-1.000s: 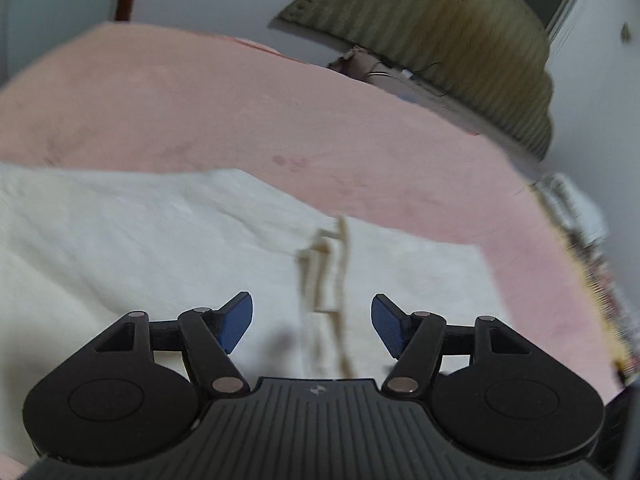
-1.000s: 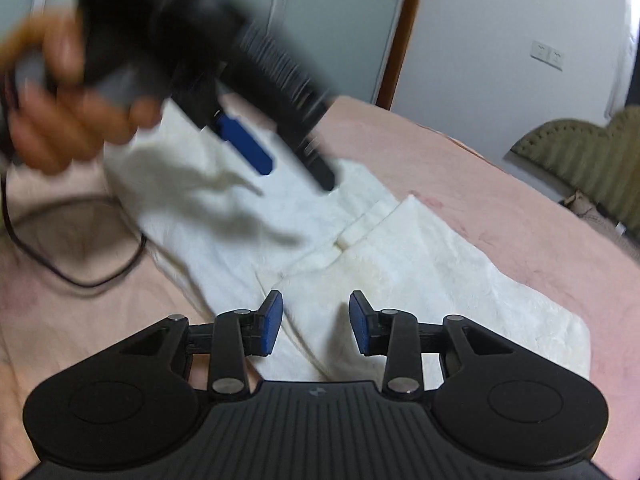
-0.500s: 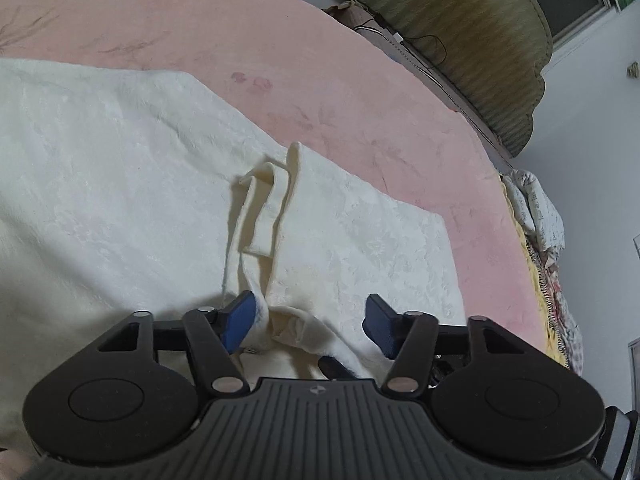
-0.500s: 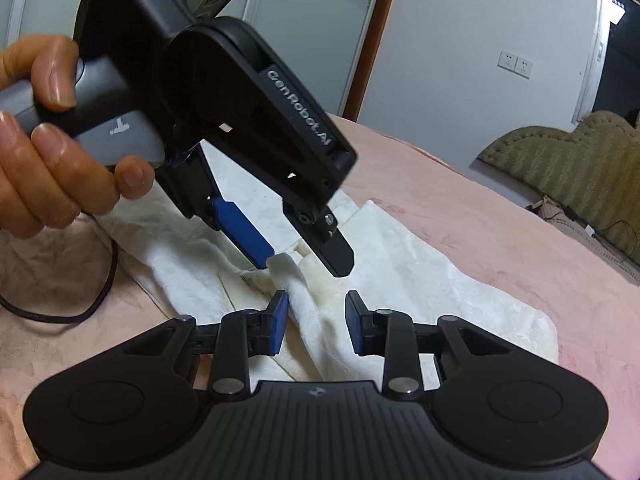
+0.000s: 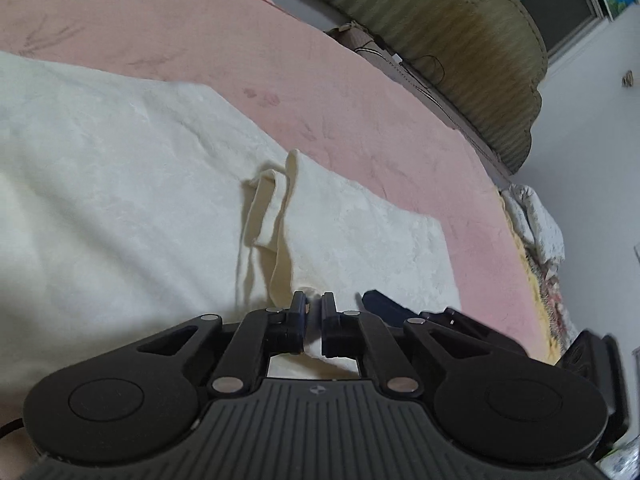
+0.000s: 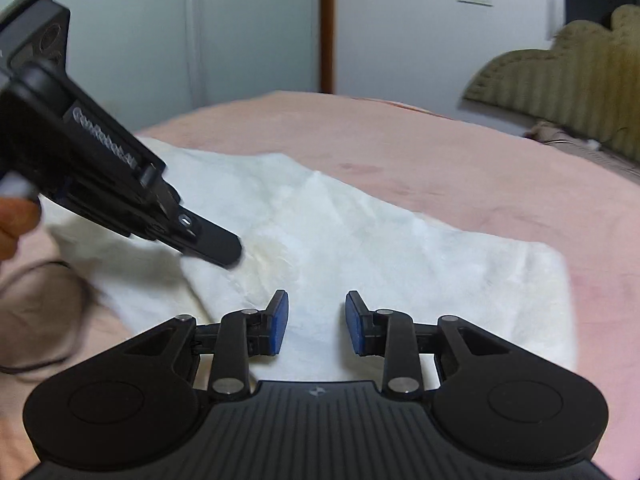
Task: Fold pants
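The white pants [image 5: 120,208] lie spread on a pink bed, with a bunched fold of waistband or crotch seam [image 5: 272,208] near the middle. My left gripper [image 5: 314,304] is shut on the near edge of the pants by that fold. In the right wrist view the pants [image 6: 360,232] lie ahead, and the left gripper [image 6: 224,250] shows at the left, closed on the cloth. My right gripper [image 6: 316,320] is open and empty, hovering just over the near edge of the pants. Part of the right gripper [image 5: 400,308] shows in the left wrist view.
The pink bedspread [image 5: 360,112] surrounds the pants. An olive padded headboard [image 5: 460,40] is at the far right. A black cable [image 6: 44,280] lies on the bed at the left. A door and wall stand beyond the bed.
My left gripper has closed on the pants edge; it was open half a second ago. My right gripper has opened wider and moved right, away from the left one.
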A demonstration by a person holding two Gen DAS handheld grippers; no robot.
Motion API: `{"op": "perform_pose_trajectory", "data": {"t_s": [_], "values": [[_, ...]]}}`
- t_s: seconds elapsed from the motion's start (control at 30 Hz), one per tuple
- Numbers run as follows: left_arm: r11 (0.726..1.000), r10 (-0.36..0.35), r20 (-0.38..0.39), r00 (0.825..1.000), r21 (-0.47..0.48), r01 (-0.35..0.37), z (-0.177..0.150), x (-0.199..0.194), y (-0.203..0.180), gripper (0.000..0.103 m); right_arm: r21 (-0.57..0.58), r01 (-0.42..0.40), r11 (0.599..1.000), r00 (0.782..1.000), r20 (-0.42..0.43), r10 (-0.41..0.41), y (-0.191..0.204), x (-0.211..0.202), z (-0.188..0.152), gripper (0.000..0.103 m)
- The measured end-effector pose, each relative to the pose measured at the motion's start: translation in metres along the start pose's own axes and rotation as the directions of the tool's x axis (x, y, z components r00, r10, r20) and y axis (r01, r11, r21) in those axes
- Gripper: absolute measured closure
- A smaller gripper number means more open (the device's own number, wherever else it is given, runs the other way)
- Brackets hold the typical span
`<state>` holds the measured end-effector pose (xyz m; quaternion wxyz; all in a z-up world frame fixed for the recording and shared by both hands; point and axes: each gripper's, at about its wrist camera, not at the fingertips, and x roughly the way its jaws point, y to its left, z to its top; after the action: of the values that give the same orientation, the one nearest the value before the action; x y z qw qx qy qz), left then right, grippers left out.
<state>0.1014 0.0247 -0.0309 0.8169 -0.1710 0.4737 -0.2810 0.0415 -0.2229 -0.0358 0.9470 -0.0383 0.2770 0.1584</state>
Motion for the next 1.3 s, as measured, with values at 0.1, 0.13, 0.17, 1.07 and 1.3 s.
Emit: {"op": "perform_pose_trajectory", "data": {"t_s": [0.1, 0.13, 0.17, 1.07, 1.3], "values": [[1.0, 0.03, -0.032, 0.999, -0.008, -0.03, -0.013, 0.008, 0.01, 0.1, -0.053, -0.018, 0.998, 1.0, -0.015, 0.017, 0.014, 0.001, -0.003, 0.072], [0.999, 0.032, -0.03, 0.999, -0.015, -0.032, -0.015, 0.009, 0.013, 0.099, -0.055, -0.021, 0.998, 0.999, -0.034, 0.019, 0.014, 0.006, -0.008, 0.072], [0.999, 0.027, -0.023, 0.999, -0.022, -0.028, -0.016, 0.009, 0.014, 0.099, -0.04, -0.026, 0.999, 0.999, -0.028, 0.025, 0.012, 0.007, -0.011, 0.073], [0.881, 0.374, 0.285, 0.883, -0.405, -0.242, -0.033, -0.191, 0.174, 0.038, -0.571, -0.261, 0.779, 0.959, -0.064, 0.275, 0.209, 0.041, 0.022, 0.072], [0.847, 0.392, 0.304, 0.868, -0.487, -0.212, -0.029, -0.179, 0.188, 0.046, -0.627, -0.193, 0.755, 0.975, -0.035, 0.22, 0.22, 0.057, 0.016, 0.072]]}}
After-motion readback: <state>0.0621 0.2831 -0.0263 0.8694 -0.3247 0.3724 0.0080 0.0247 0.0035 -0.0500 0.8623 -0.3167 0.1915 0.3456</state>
